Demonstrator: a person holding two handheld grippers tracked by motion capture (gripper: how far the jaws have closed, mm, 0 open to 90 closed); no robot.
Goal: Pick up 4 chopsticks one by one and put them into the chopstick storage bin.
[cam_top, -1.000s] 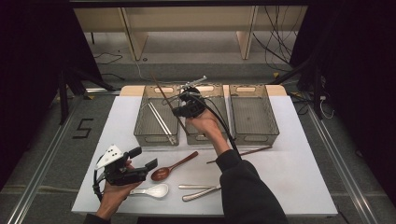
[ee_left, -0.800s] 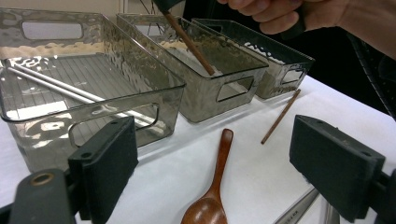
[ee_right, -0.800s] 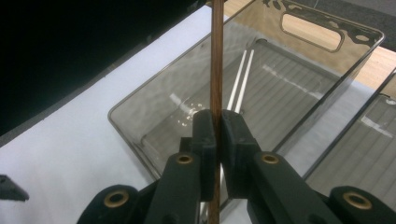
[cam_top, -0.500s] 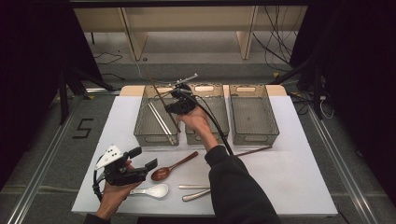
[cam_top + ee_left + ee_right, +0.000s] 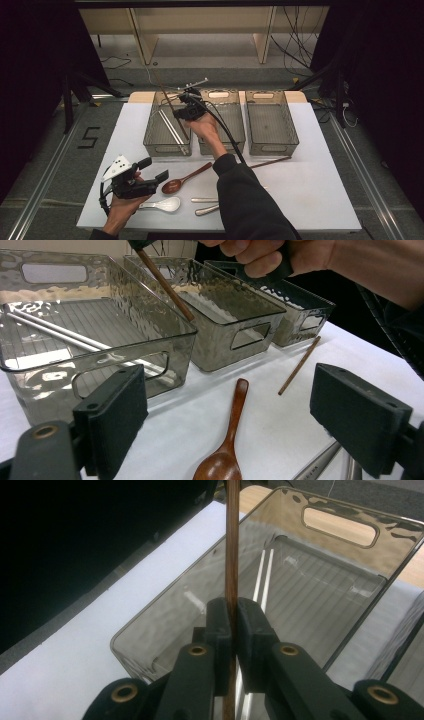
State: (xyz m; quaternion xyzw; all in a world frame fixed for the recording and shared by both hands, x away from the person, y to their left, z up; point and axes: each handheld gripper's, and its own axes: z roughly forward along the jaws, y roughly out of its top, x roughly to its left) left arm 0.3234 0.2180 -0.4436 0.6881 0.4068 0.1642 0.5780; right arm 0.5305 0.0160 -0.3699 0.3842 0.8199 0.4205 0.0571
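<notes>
A thin, dark brown wooden chopstick, straight and round, is clamped between the jaws of the right hand-held gripper, running right through the pads and sticking out well past them. It's held above the leftmost clear bin, tip slanted down over the bin's near edge, where two pale chopsticks are already laid. The left hand-held gripper is kept wide apart, nothing in it, near that bin's front on the tabletop.
</notes>
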